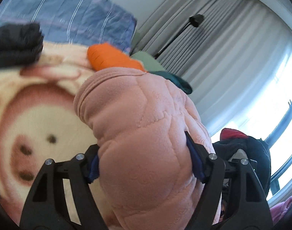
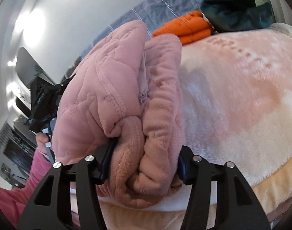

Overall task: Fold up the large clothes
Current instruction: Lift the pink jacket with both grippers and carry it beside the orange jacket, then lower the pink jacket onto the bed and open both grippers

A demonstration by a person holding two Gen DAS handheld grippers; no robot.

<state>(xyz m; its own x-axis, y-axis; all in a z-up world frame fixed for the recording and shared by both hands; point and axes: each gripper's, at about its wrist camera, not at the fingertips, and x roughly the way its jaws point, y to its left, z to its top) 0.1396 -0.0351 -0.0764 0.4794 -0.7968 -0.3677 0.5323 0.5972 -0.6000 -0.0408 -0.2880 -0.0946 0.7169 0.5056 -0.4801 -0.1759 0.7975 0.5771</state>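
both grippers [image 1: 144, 164] [image 2: 144, 164] clamp pink quilted garment [image 1: 142, 126]; lettering unreadable.

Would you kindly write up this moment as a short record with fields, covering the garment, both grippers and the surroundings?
garment: pink quilted fleece garment, bunched and thick
left gripper: jaws clamped on the garment's bulk
right gripper: jaws clamped on gathered folds
surface: cream and pink plush blanket on the bed
behind: folded orange garment, dark teal garment, blue striped bedding
background: grey curtains
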